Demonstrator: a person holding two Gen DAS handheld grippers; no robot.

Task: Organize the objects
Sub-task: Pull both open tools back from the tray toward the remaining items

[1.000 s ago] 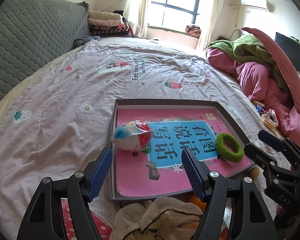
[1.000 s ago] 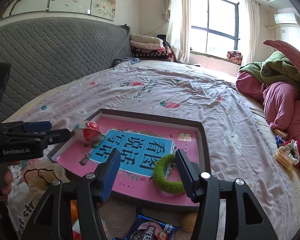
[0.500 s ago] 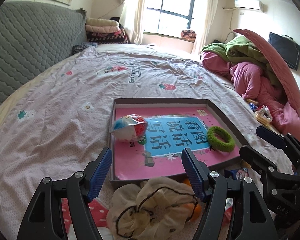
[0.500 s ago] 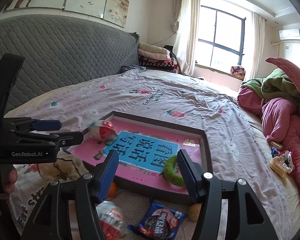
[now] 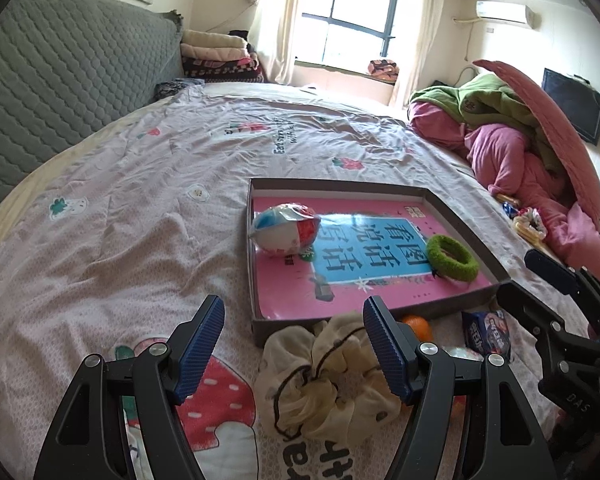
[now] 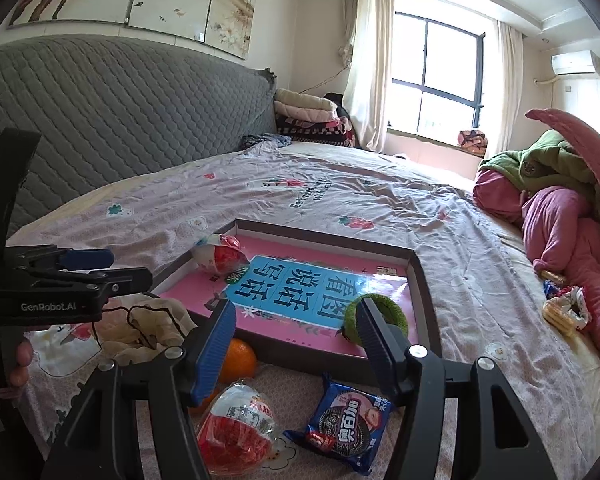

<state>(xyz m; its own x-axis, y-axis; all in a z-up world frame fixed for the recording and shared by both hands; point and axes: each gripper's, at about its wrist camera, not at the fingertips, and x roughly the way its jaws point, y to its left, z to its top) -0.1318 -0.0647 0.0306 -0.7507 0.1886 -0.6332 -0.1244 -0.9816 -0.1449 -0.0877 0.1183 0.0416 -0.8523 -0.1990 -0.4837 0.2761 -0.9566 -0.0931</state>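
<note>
The right wrist view alone shows a red and white foil-wrapped egg-shaped treat (image 6: 236, 426) lying on the bedsheet (image 6: 340, 200) just before the right gripper (image 6: 296, 342), and the fingertips of a hand (image 6: 20, 364) at the left edge; both views catch the blue cookie packet (image 6: 350, 420) and the orange fruit (image 6: 238, 360), though in the left wrist view these sit half hidden behind that gripper's fingers. The left wrist view gives the cream fabric scrunchie with a black cord (image 5: 324, 376) in full, lying just outside the near wall of the shallow dark-rimmed cardboard tray (image 5: 452, 208). That tray, lined with a pink and blue printed sheet, holds two things: a second red, white and blue foil-wrapped egg (image 5: 286, 230) near its far left corner and a fuzzy green hair ring (image 5: 452, 258) near its right wall. The left gripper (image 5: 294, 344) stands wide open above the scrunchie, with nothing gripped. The right gripper's jaws have just been opening; they stand apart and empty, with the green ring seen beyond them inside the tray. Compared with a second ago, both cameras sit farther back from the tray, so the scrunchie, the fruit, the packet and the near egg, then mostly cut off at the bottom edge, now show clearly.
</note>
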